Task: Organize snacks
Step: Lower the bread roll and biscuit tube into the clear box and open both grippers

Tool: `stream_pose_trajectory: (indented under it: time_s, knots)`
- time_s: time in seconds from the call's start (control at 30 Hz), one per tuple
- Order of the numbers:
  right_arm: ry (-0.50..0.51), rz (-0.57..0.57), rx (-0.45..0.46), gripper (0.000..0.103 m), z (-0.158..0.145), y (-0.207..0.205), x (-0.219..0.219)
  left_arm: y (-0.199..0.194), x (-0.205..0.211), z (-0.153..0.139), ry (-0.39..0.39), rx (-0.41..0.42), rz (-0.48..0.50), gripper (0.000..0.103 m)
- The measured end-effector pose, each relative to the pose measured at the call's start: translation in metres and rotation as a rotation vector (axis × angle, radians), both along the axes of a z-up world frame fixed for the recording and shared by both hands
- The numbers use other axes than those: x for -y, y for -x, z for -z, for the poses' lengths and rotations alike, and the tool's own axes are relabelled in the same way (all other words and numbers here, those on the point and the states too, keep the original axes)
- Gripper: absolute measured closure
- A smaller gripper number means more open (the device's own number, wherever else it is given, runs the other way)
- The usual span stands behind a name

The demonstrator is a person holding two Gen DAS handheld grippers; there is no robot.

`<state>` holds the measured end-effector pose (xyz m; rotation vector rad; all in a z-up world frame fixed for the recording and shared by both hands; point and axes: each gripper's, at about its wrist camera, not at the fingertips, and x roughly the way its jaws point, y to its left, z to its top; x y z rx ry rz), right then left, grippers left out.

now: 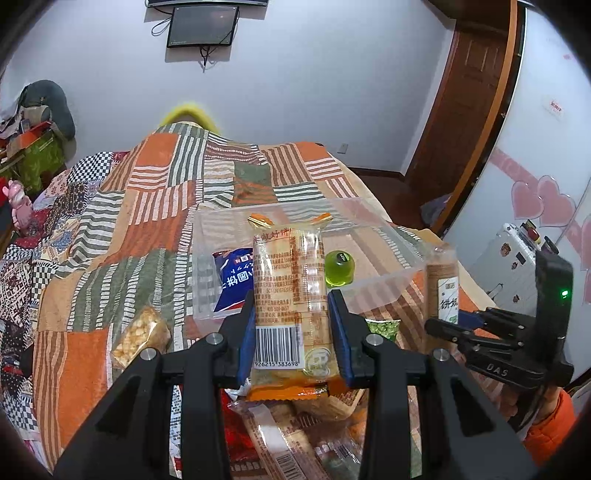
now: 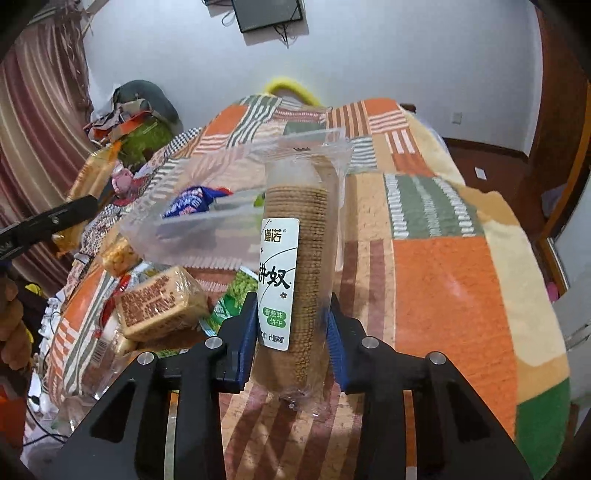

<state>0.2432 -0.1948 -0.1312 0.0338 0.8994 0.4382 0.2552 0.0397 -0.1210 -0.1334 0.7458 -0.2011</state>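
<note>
White walls, a wall-mounted dark screen, brown wooden door — patchwork bedspread below.

left tool clamped shut, right tool clamped shut, both tilted downward

Bed under a patchwork blanket of orange, green, striped and checked squares, humped at the far end. Directly on it: a clear plastic bin near the middle; just beside the bin's left corner, a small bag of pale puffed bits; at its near side, a green pea packet and a heap of wrapped biscuit packs, a tan block uppermost. To the right of the bin, bare blanket only.
</note>
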Motion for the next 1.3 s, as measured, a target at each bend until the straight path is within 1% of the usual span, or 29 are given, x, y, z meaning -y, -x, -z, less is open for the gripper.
stream_pose_trajectory:
  time_s: [0.27, 0.47, 0.57, 0.7, 0.83, 0.93, 1.1, 1.17, 1.23, 1.3]
  knots:
    - [-0.027, 0.003, 0.070, 0.072, -0.025, -0.014, -0.005, -0.017, 0.009, -0.008, -0.025, 0.030, 0.001, 0.067]
    - [-0.032, 0.006, 0.136, 0.072, -0.047, -0.042, -0.016, -0.045, 0.018, -0.016, -0.029, 0.050, 0.005, 0.067]
    - [-0.016, -0.007, 0.159, 0.072, -0.052, -0.060, -0.028, -0.062, 0.021, -0.014, -0.022, 0.038, 0.009, 0.067]
    - [0.023, -0.021, 0.154, 0.072, -0.046, -0.076, -0.040, -0.084, 0.028, -0.001, -0.030, -0.007, 0.022, 0.067]
    - [0.054, -0.027, 0.109, 0.072, -0.027, -0.092, -0.046, -0.105, 0.033, 0.021, -0.019, -0.086, 0.049, 0.067]
    - [0.075, -0.025, 0.072, 0.072, -0.013, -0.101, -0.047, -0.113, 0.034, 0.034, -0.020, -0.119, 0.054, 0.067]
    - [0.081, -0.053, 0.021, 0.072, -0.001, -0.100, -0.050, -0.123, 0.040, 0.051, -0.035, -0.157, 0.070, 0.067]
    - [0.099, -0.061, 0.015, 0.072, 0.003, -0.097, -0.051, -0.125, 0.044, 0.055, -0.041, -0.165, 0.076, 0.067]
    - [0.134, -0.063, 0.030, 0.072, 0.004, -0.092, -0.054, -0.127, 0.046, 0.058, -0.048, -0.170, 0.076, 0.066]
    - [0.137, -0.070, 0.025, 0.071, 0.003, -0.090, -0.055, -0.129, 0.046, 0.060, -0.058, -0.178, 0.068, 0.064]
